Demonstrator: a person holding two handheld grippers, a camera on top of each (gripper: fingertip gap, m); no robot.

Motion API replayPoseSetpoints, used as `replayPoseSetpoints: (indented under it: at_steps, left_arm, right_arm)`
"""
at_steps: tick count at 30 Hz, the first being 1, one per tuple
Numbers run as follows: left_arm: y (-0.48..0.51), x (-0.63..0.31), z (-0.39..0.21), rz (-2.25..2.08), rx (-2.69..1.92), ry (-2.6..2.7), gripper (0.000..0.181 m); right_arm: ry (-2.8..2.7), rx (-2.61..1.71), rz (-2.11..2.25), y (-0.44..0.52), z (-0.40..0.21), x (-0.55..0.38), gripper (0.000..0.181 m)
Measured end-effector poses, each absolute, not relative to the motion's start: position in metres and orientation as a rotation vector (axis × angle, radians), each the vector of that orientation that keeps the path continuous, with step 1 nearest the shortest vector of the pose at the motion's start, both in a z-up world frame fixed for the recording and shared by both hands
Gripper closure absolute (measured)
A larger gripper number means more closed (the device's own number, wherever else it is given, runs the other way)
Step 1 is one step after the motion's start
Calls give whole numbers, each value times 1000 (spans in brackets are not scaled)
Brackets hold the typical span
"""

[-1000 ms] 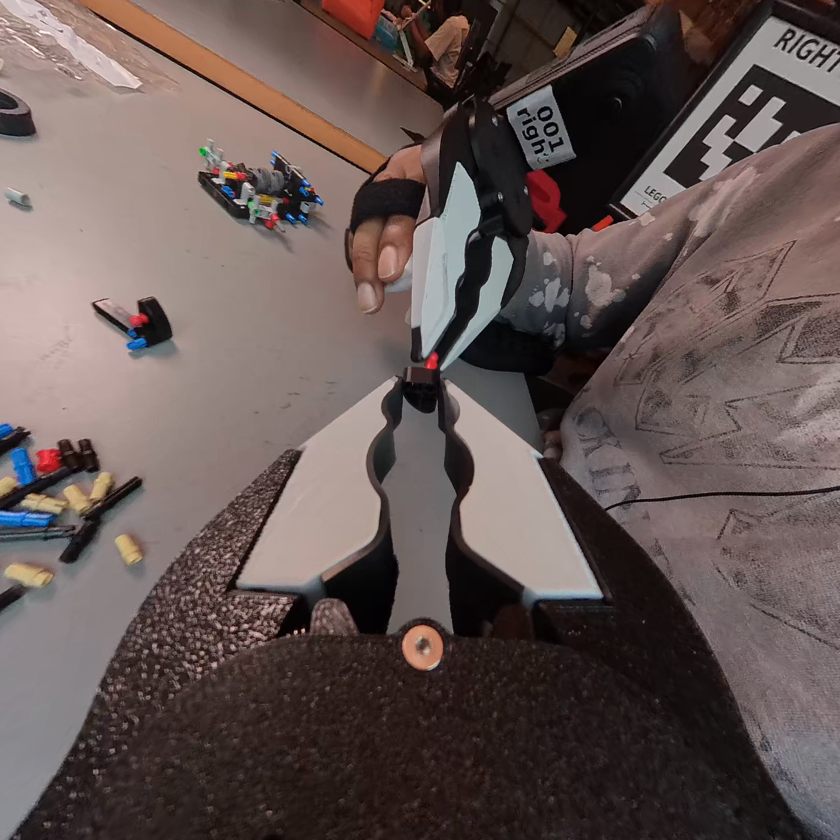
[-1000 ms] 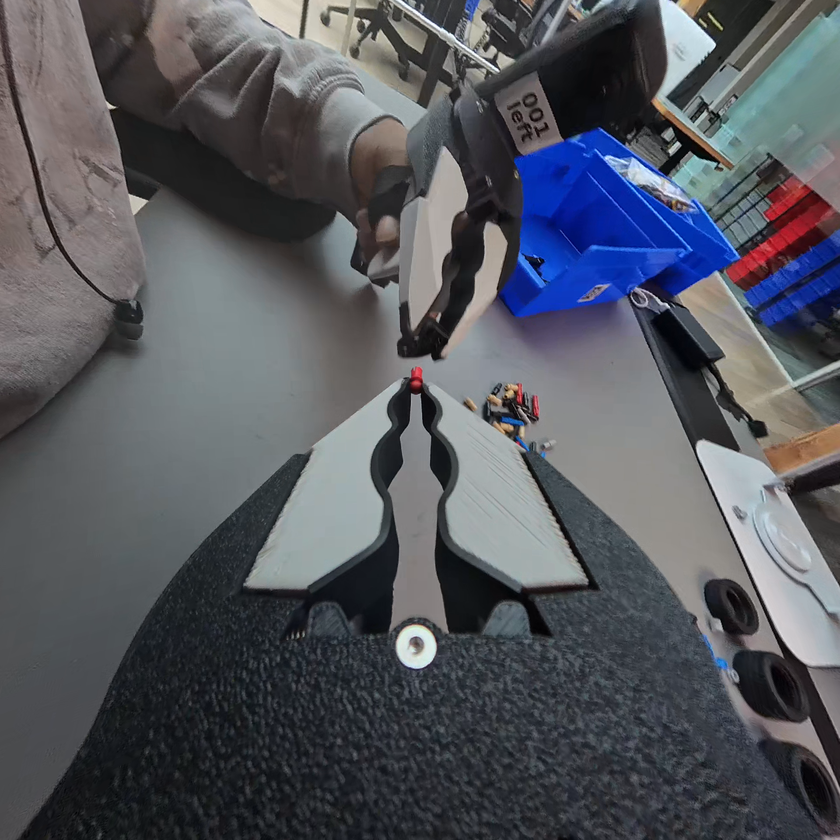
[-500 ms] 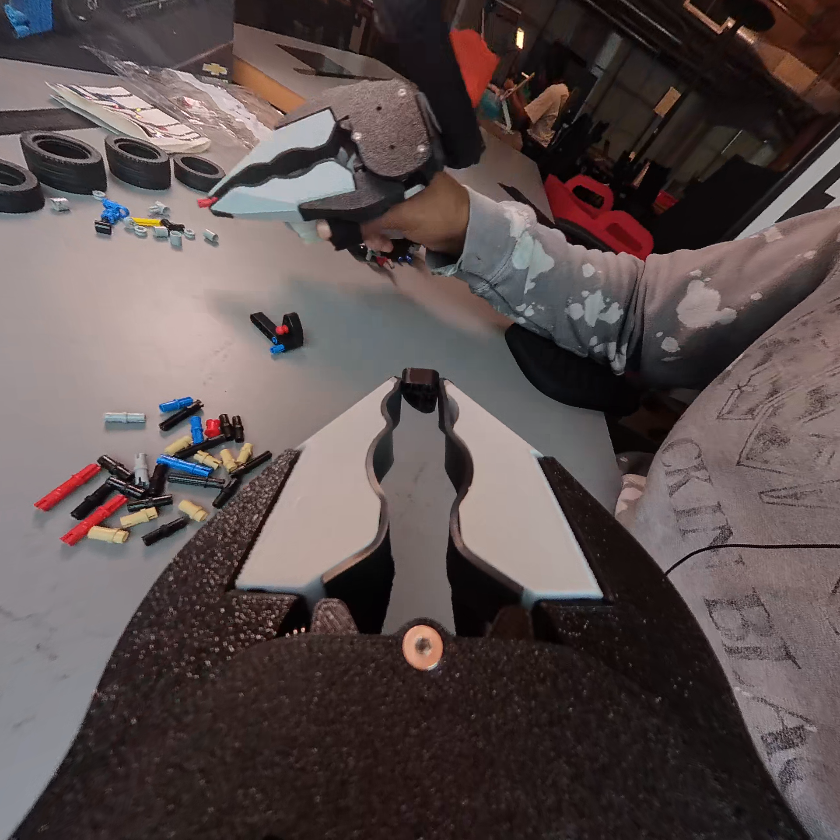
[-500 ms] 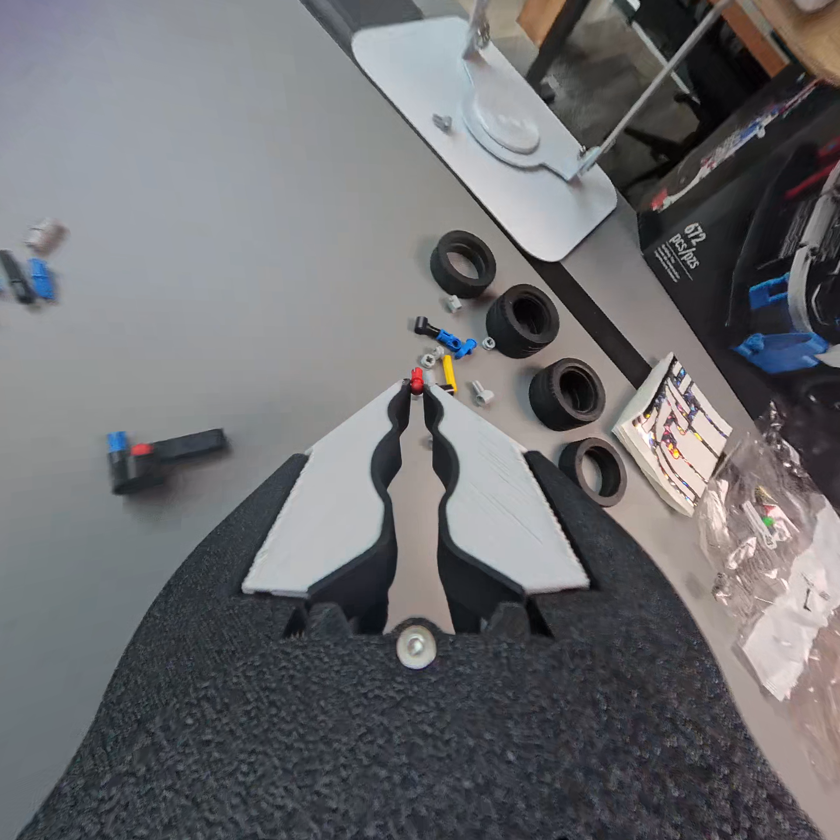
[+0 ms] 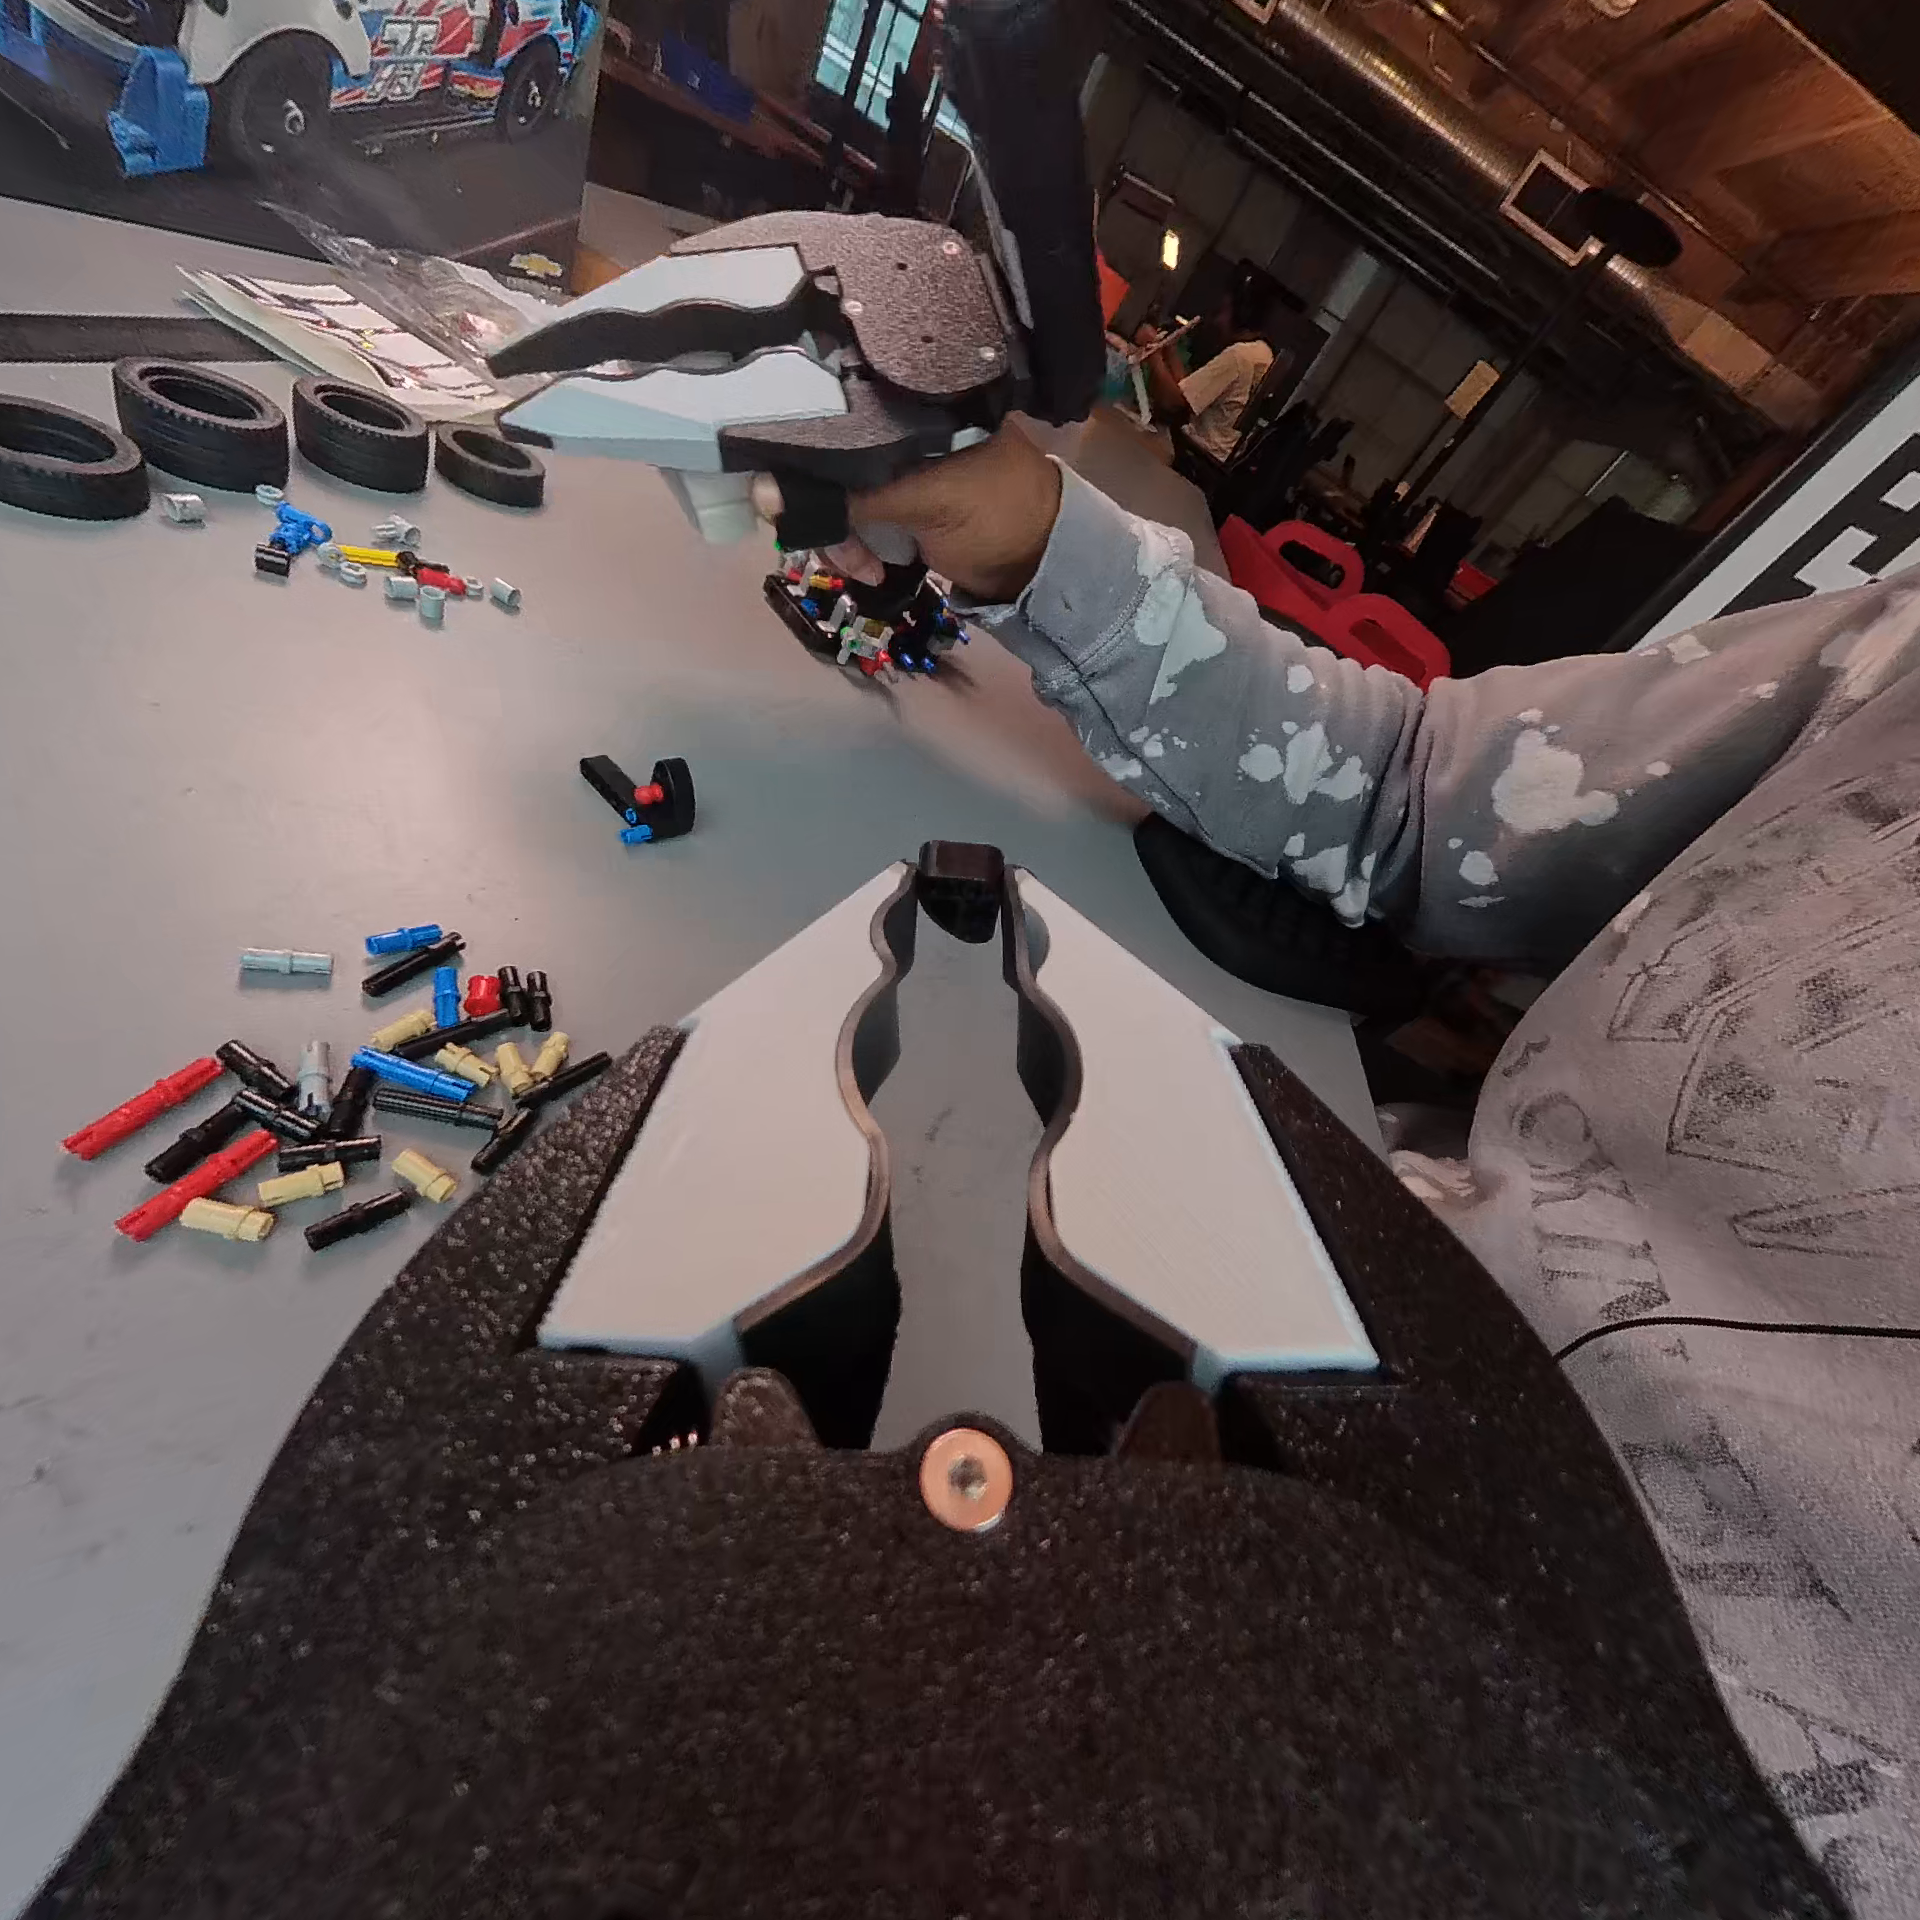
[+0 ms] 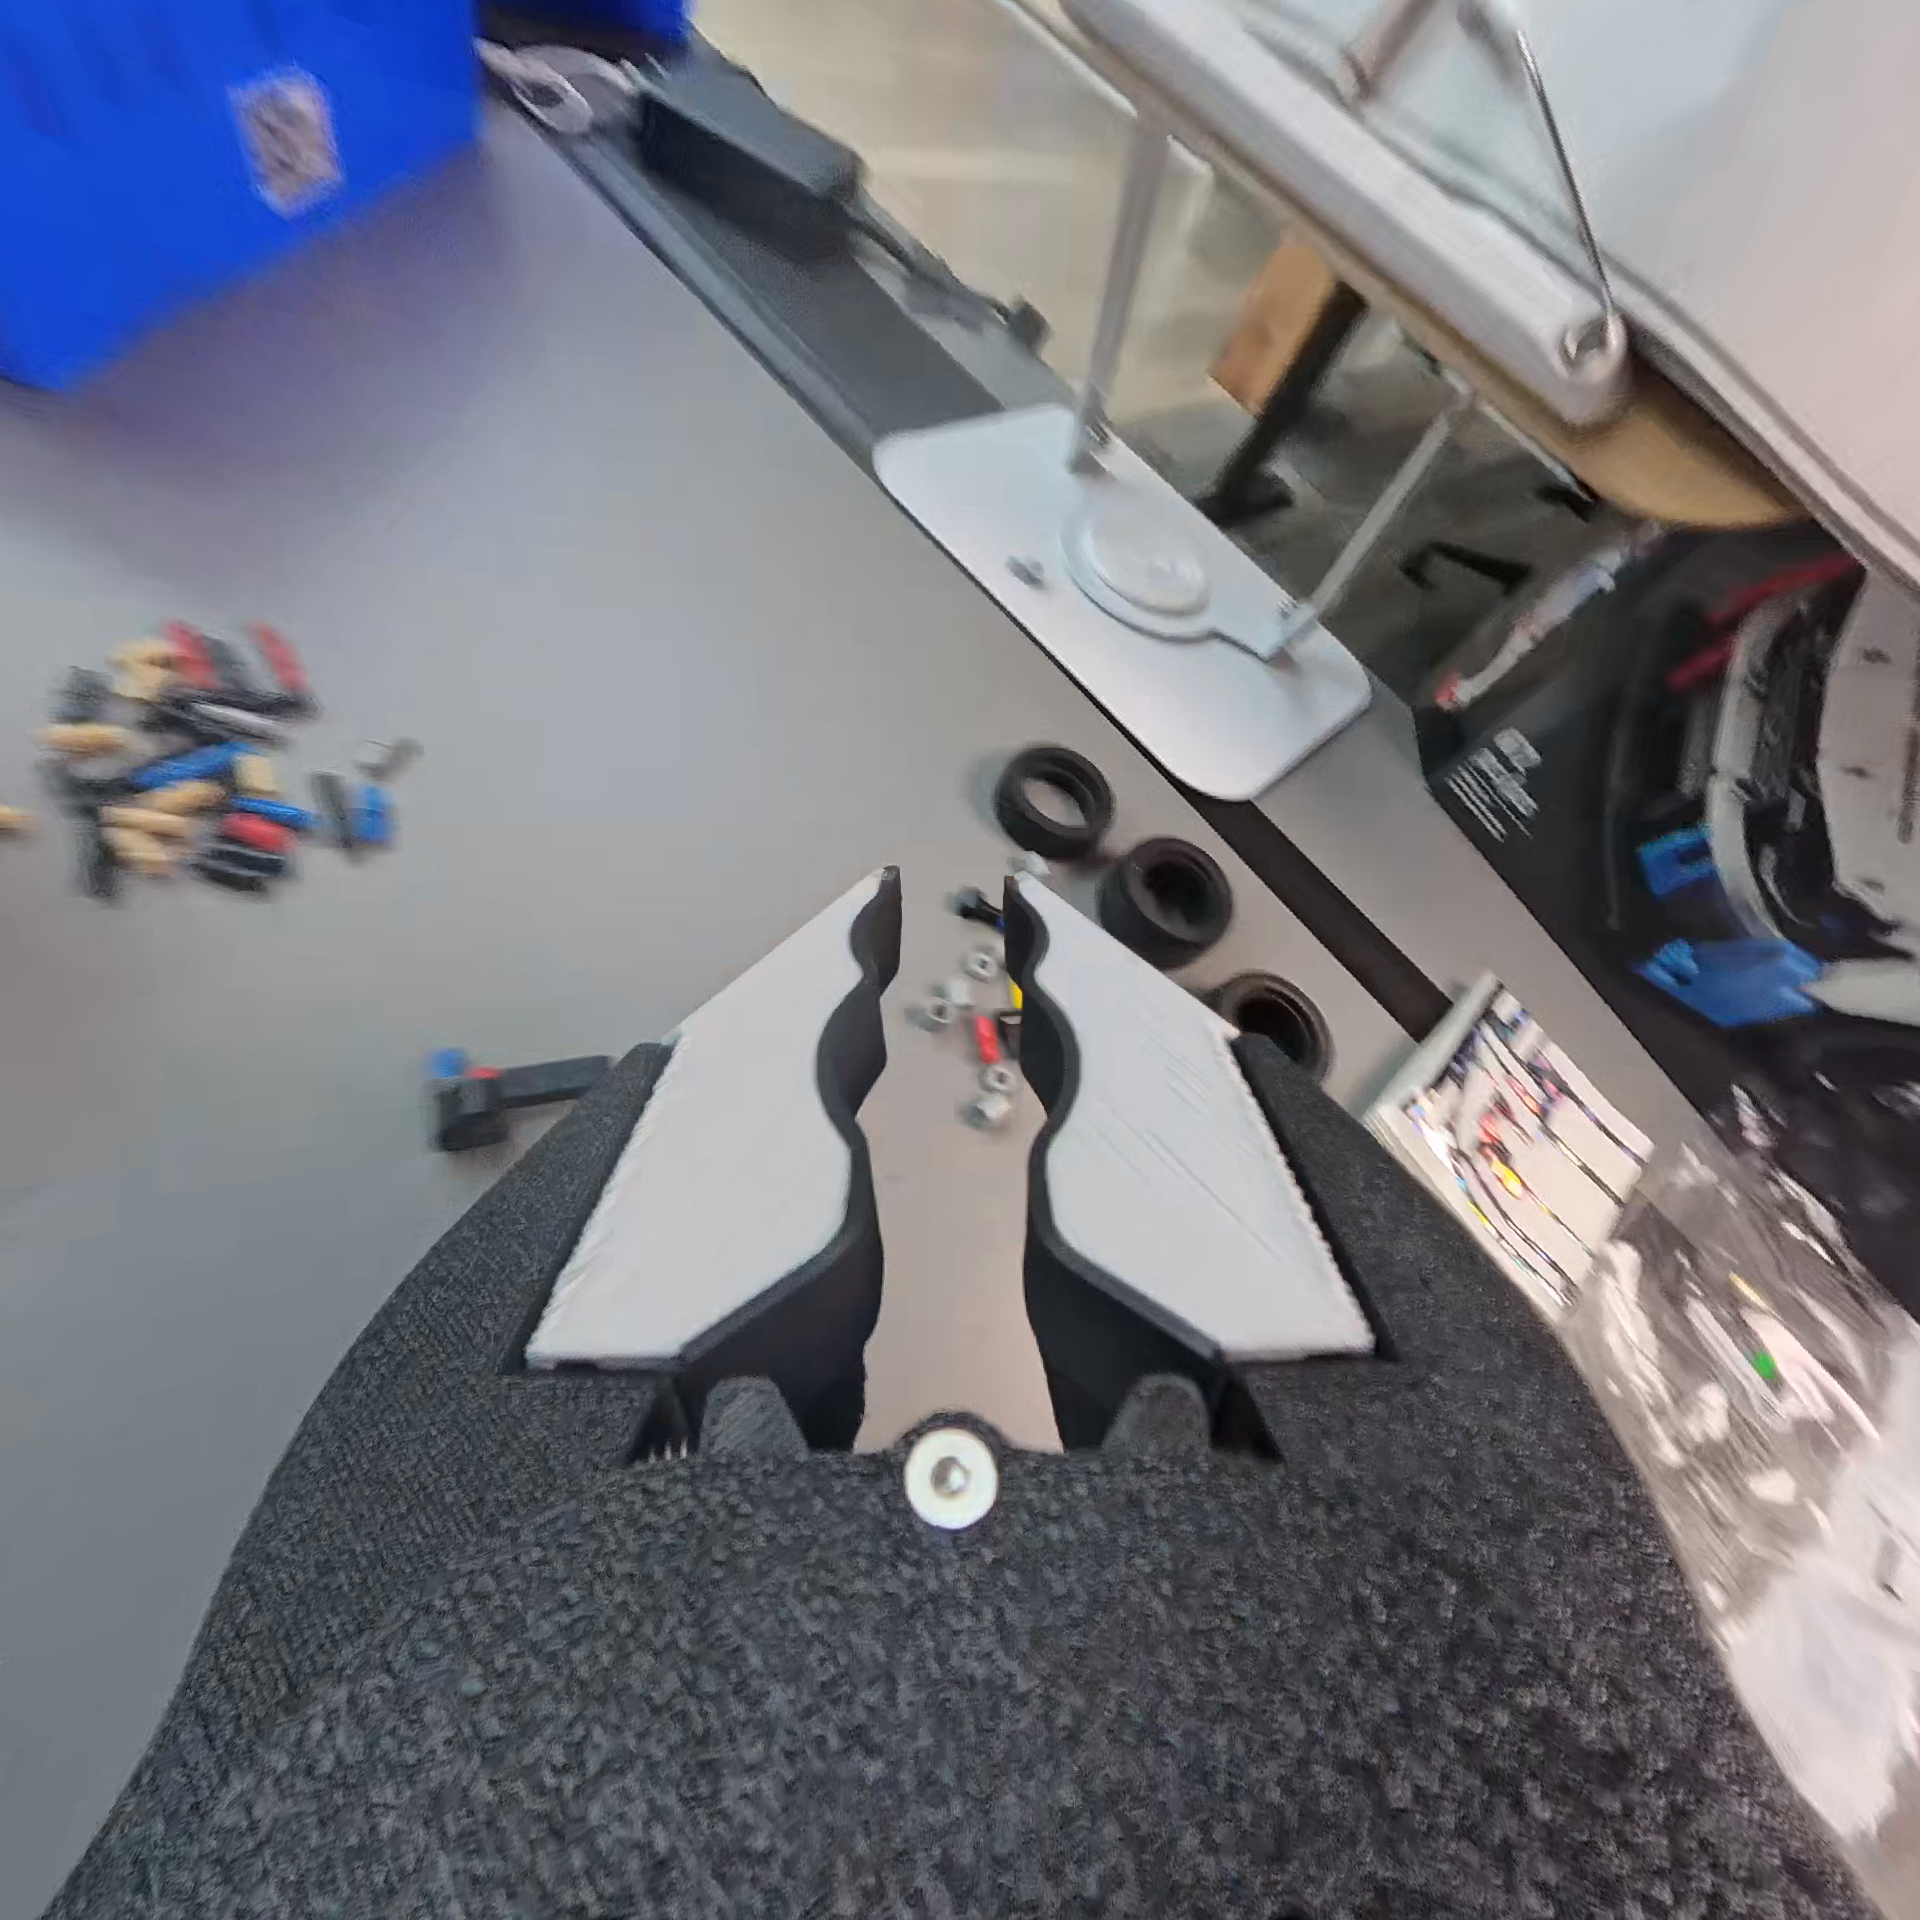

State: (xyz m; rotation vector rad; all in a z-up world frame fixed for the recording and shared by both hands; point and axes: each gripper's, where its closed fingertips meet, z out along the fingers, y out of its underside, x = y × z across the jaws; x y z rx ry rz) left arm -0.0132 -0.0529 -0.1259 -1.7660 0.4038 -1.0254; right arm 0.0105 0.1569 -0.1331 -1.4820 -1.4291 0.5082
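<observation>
Surface: grey table [image 5: 312,790], loose building pins scattered on it.
Left claw [image 5: 961,878]: clenched on a small black piece [image 5: 961,883] at the fingertips, held above the table.
Right claw [image 6: 948,891]: released, jaws parted, nothing between them; over small grey, yellow and red bits [image 6: 971,1023].
Nearby: black tyres [image 6: 1055,800] just beyond the right claw; black angled part [image 5: 649,795] ahead of the left claw.
Pin pile [image 5: 343,1081]: left of the left claw.

We see the pin pile [image 6: 187,764] and blue bin [image 6: 208,156] blurred; the right hand [image 5: 935,509] hides part of the chassis [image 5: 862,623].
</observation>
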Motion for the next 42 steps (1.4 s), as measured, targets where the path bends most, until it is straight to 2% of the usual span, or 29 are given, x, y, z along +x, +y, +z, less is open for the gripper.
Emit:
replayPoseSetpoints:
  at_steps: [4,9,15,17,19,27,30,33,35,38,40,42]
  left_arm:
    - [-58,-13,-104,-1152,-1634,370,166]
    - [-63,-8,-91,-1282,-1539,338,166]
    - [-69,2,-84,-1386,-1480,329,167]
    - [-69,5,-85,-1392,-1485,334,167]
    - [-69,6,-84,-1395,-1481,330,166]
    - [-79,21,-98,-1360,-1607,480,166]
    - [-70,12,-100,-1175,-1642,488,166]
    - [-47,-36,-88,-767,-1644,372,166]
    - [-34,-94,-81,-370,-1669,261,167]
    - [-39,-188,-80,190,-1763,109,166]
    - [-46,-227,-97,321,-1890,23,166]
    - [-51,-244,-125,294,-2036,-45,165]
  right_arm:
    - [-1625,-1214,968,40,-98,15,163]
    - [-1654,-975,1071,-50,-98,15,159]
    - [-1595,-713,787,-76,-89,0,157]
    - [-1568,-681,762,-79,-86,-2,167]
    - [-1563,-655,719,-79,-85,-1,170]
    - [-1728,-601,806,-87,-94,19,173]
    - [-1639,-641,751,-72,-90,16,171]
    - [-1555,-877,661,-17,-98,15,162]
    - [-1539,-1074,551,27,-122,19,160]
    - [-1605,-1378,481,66,-174,28,144]
    - [-1663,-1539,518,68,-202,28,133]
    - [-1666,-1630,578,64,-213,23,134]
